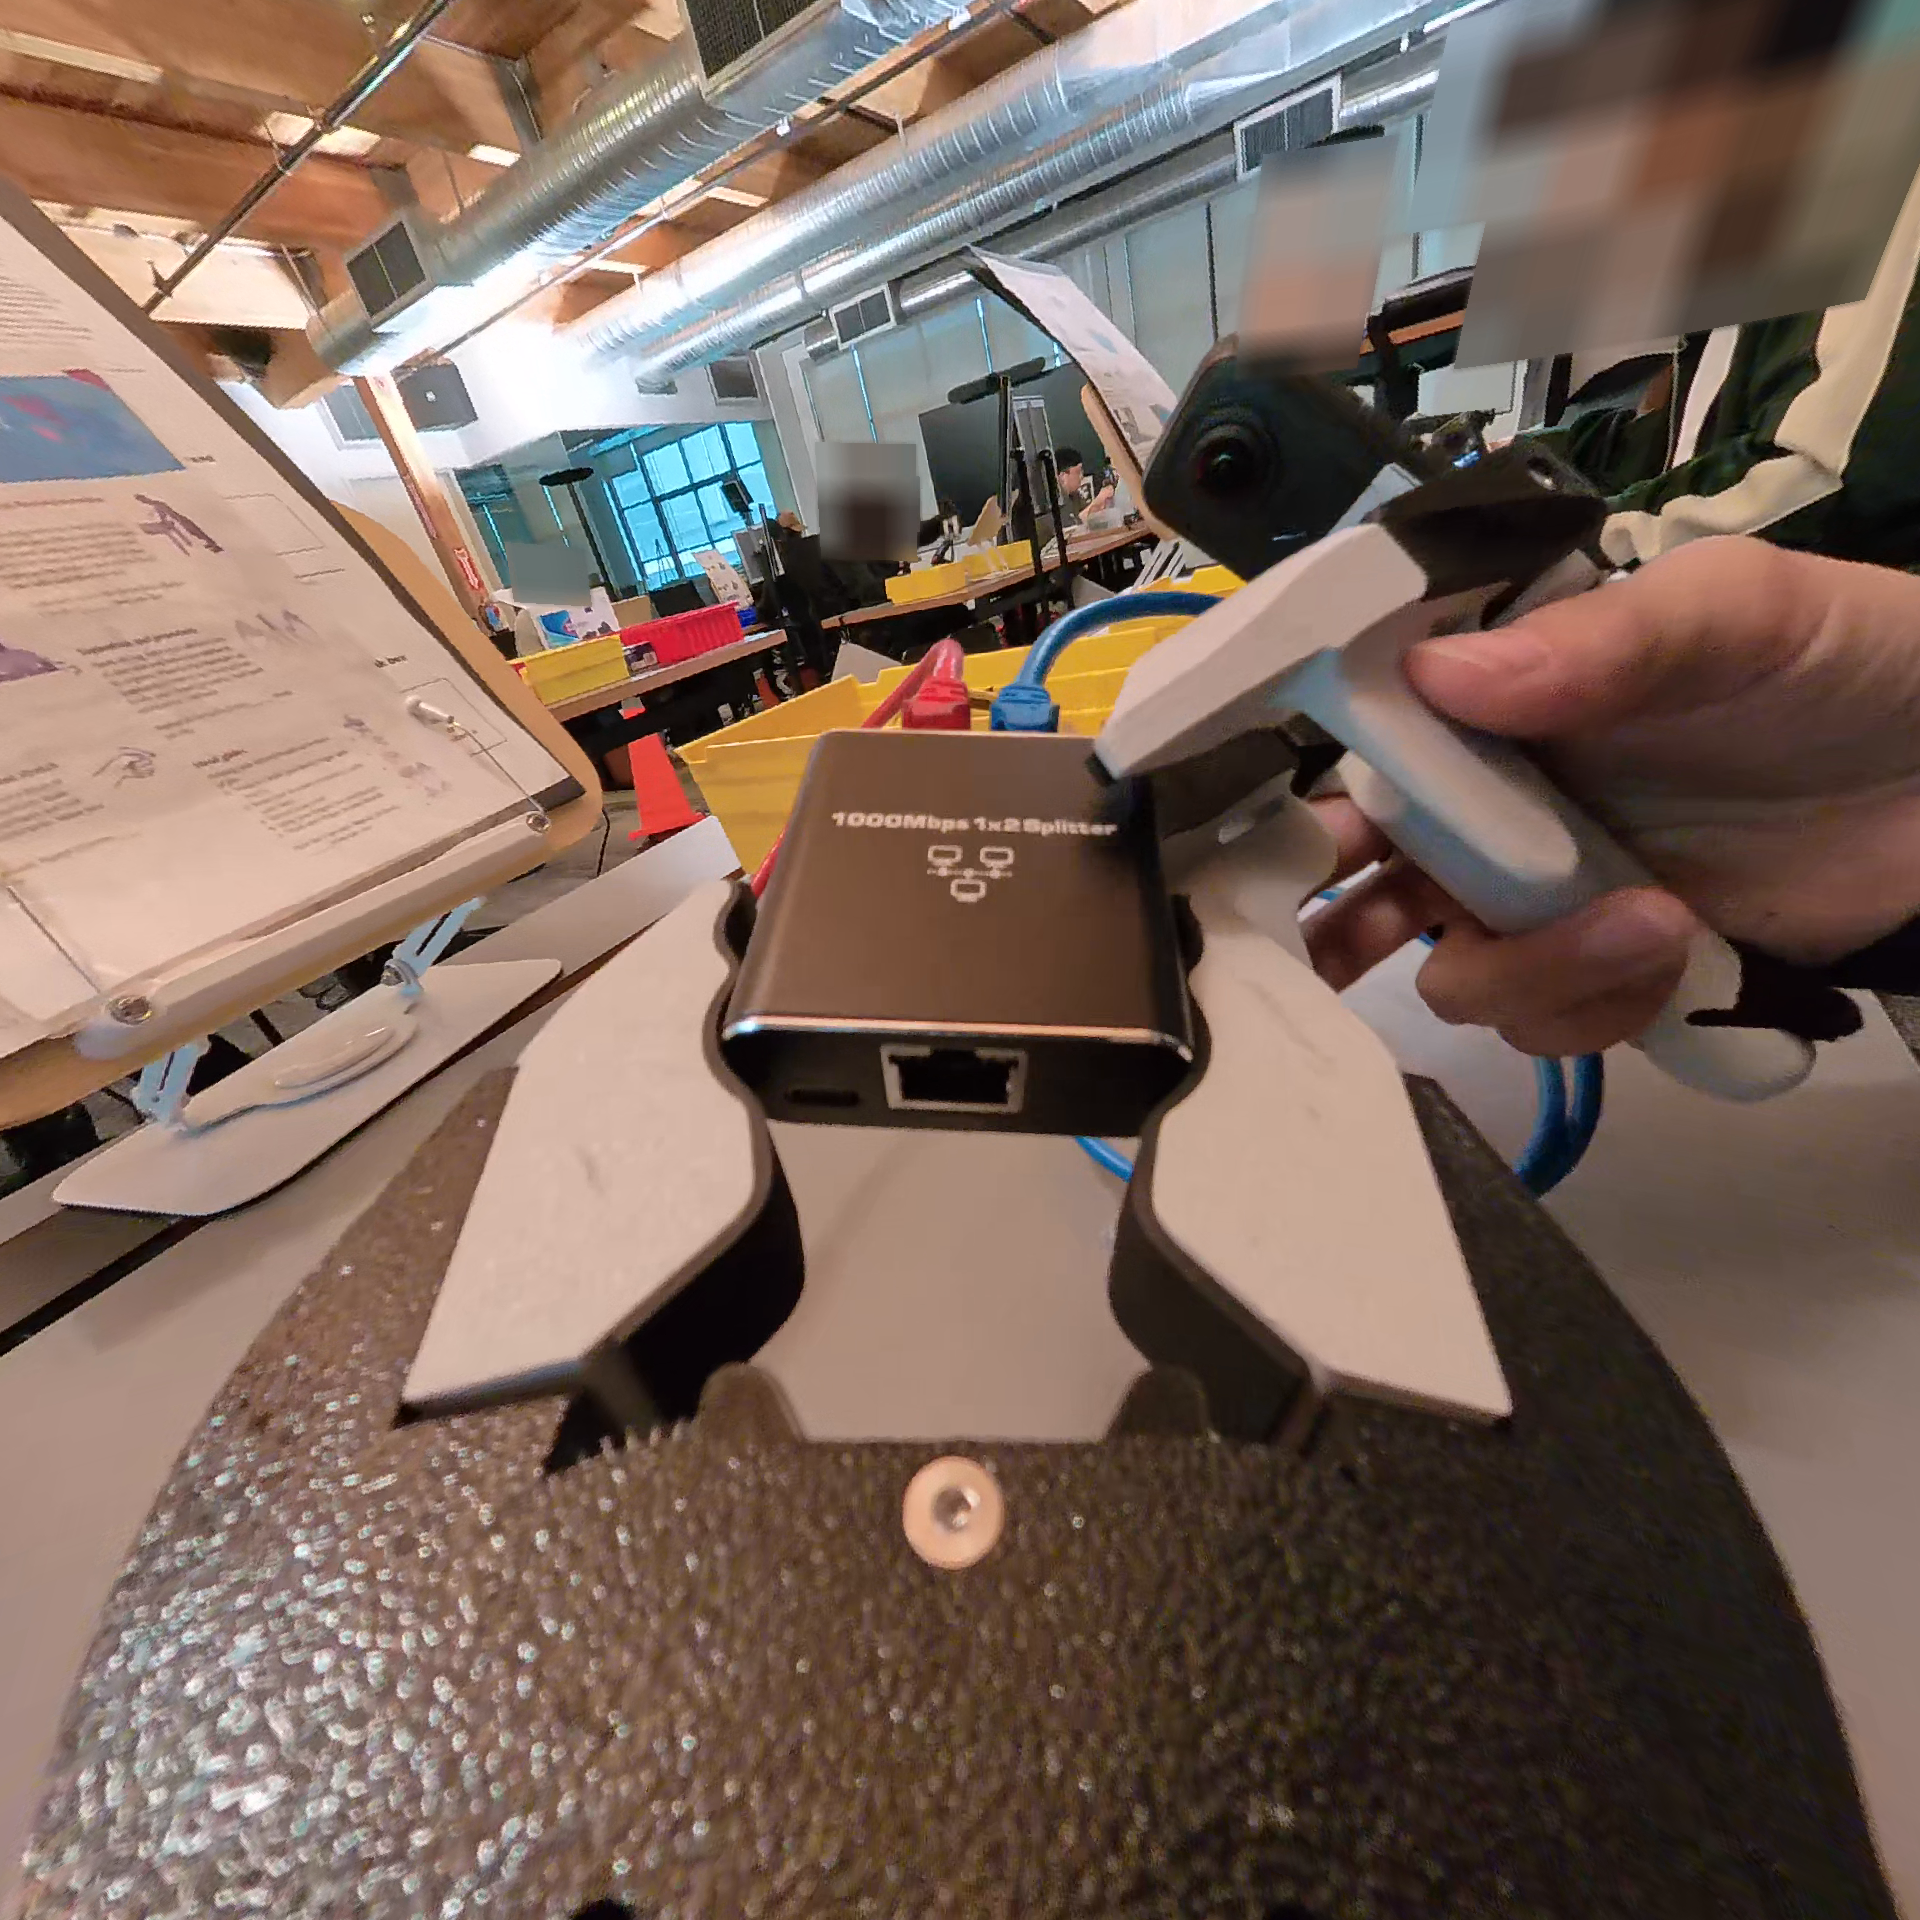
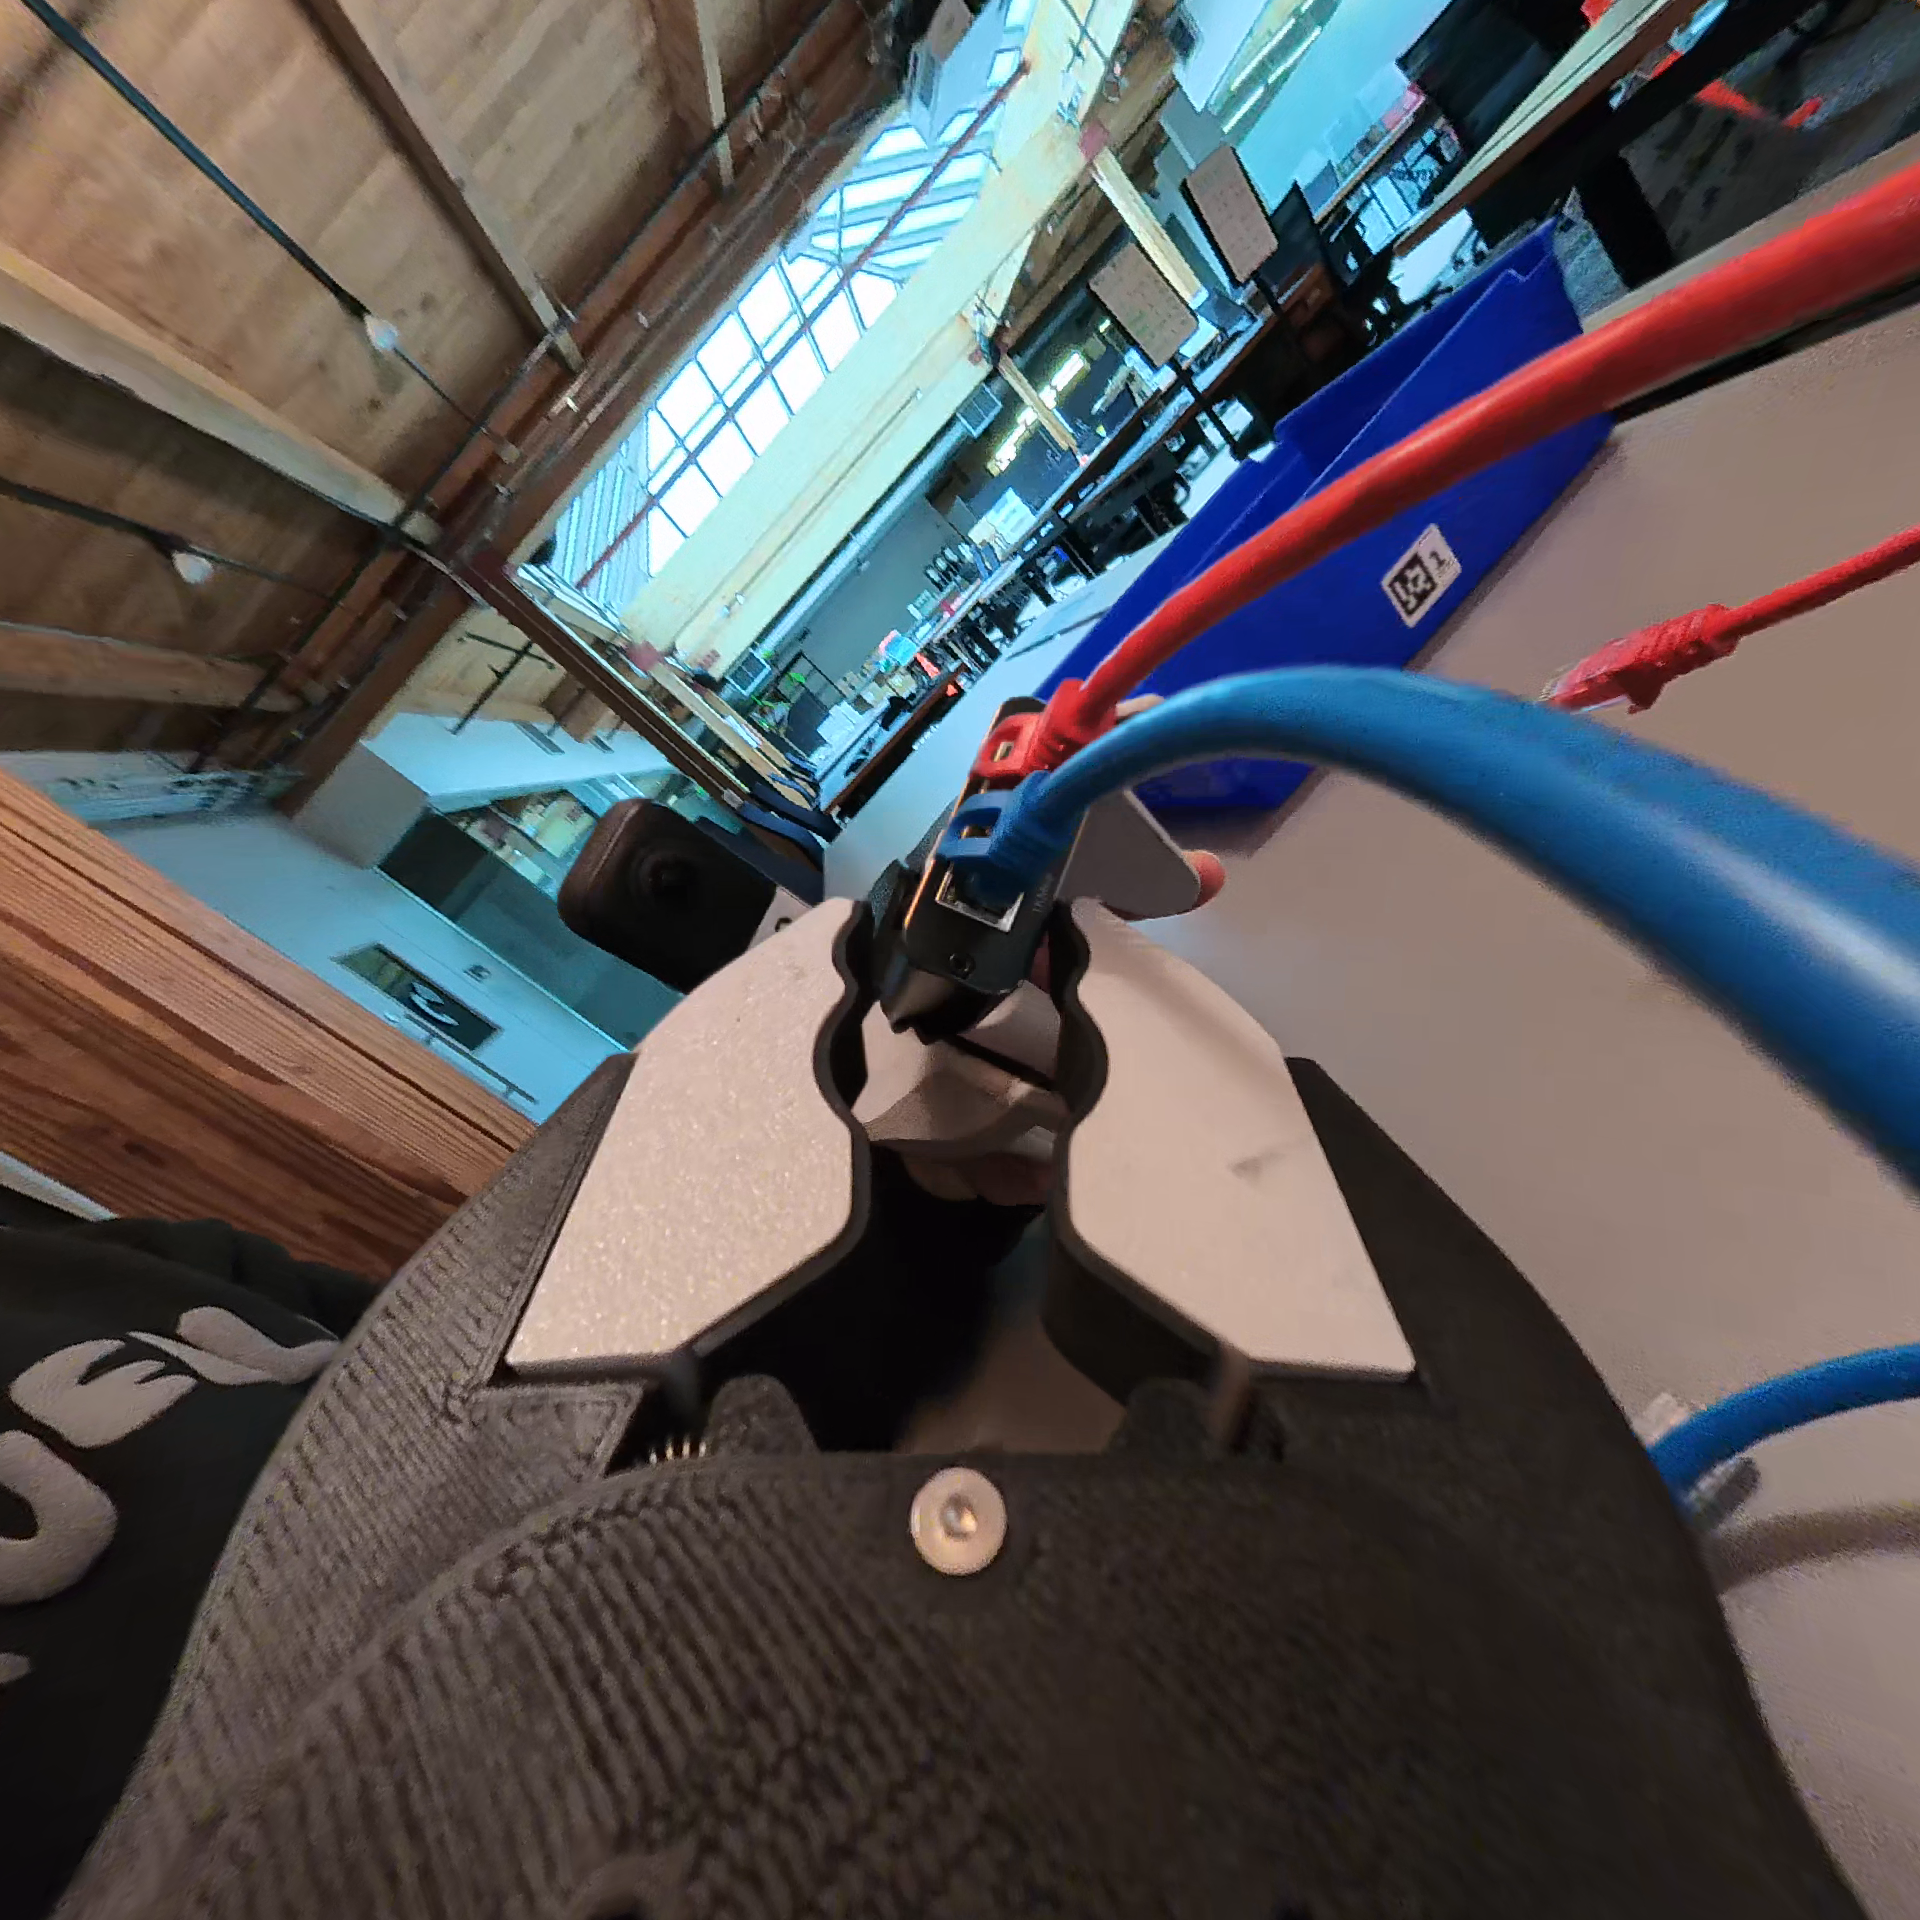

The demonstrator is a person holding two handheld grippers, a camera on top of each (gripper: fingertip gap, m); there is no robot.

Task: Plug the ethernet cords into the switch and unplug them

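Switch (image 1: pixel 961 914) clamped in left claw (image 1: pixel 961 940) (both cords plugged), right claw (image 2: pixel 961 961) pinching its corner.

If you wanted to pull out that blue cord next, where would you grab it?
Probably at the blue plug, on its moulded boot where it enters the switch, coming from the port end. The blue cord behind it bends away in a loop, and the red plug sits close alongside.
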